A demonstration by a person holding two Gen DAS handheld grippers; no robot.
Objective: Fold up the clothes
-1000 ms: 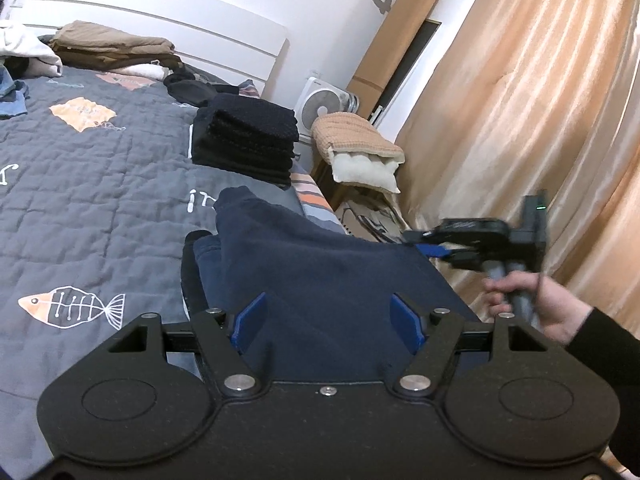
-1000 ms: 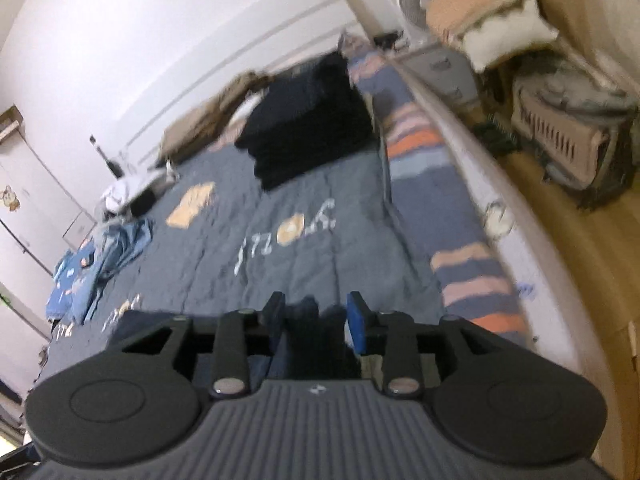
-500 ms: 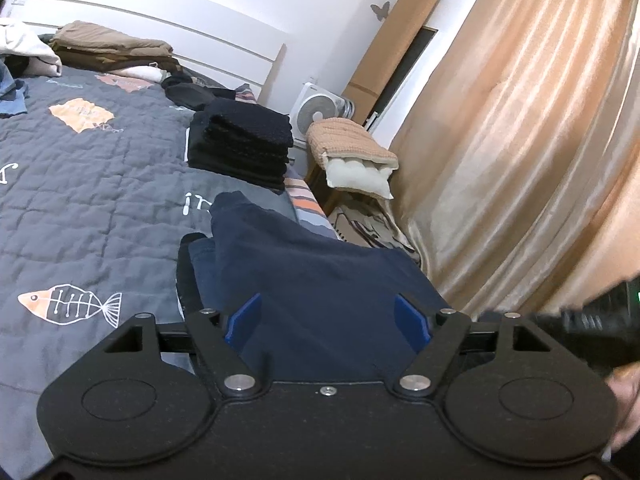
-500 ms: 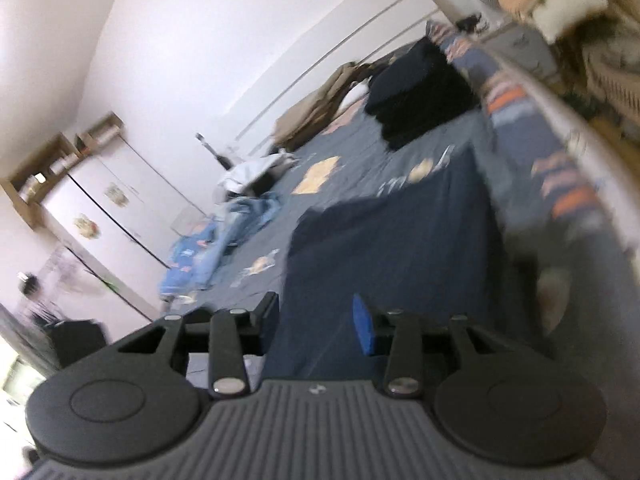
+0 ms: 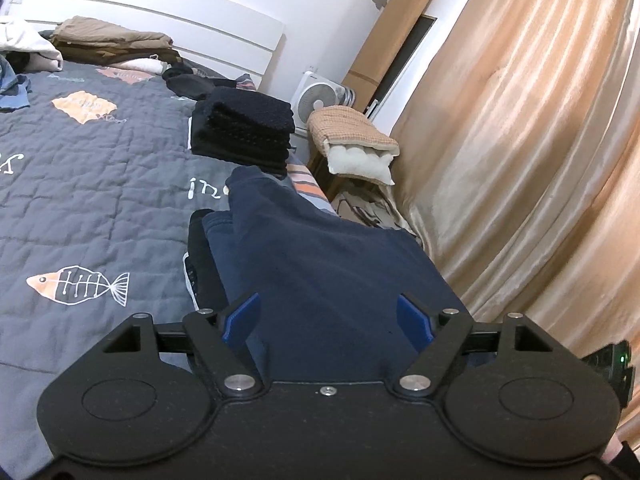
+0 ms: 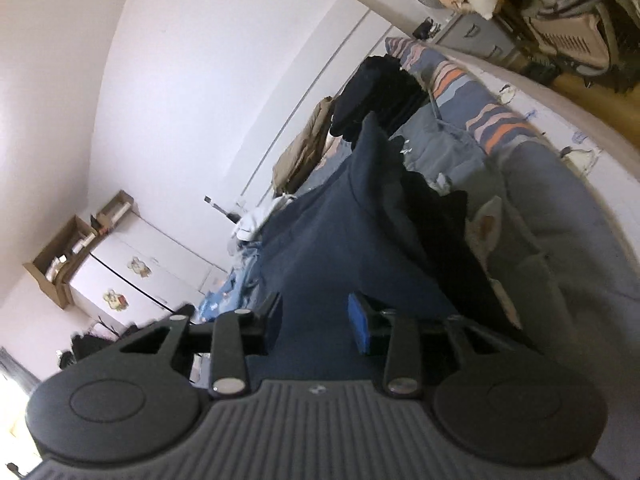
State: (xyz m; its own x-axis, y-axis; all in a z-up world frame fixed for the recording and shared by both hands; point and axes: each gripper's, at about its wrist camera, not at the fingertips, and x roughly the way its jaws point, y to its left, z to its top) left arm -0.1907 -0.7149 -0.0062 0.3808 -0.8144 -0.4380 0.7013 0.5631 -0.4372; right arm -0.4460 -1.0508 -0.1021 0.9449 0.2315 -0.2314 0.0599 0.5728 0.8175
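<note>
The view is tilted hard to one side. The right claw [image 6: 314, 322], black with 2 blue-padded fingers [image 6: 358, 328], stands with its jaws parted over a navy blue fabric garment [image 6: 344, 240], and nothing sits between them. The garment lies on a grey quilted bed [image 6: 560, 240], with darker black cloth [image 6: 440, 216] at its edge. Farther along the bed sits a stack of folded black clothes [image 6: 380, 92], and past it a tan pile [image 6: 308, 148]. A white wardrobe [image 6: 136, 280] stands against the wall.
</note>
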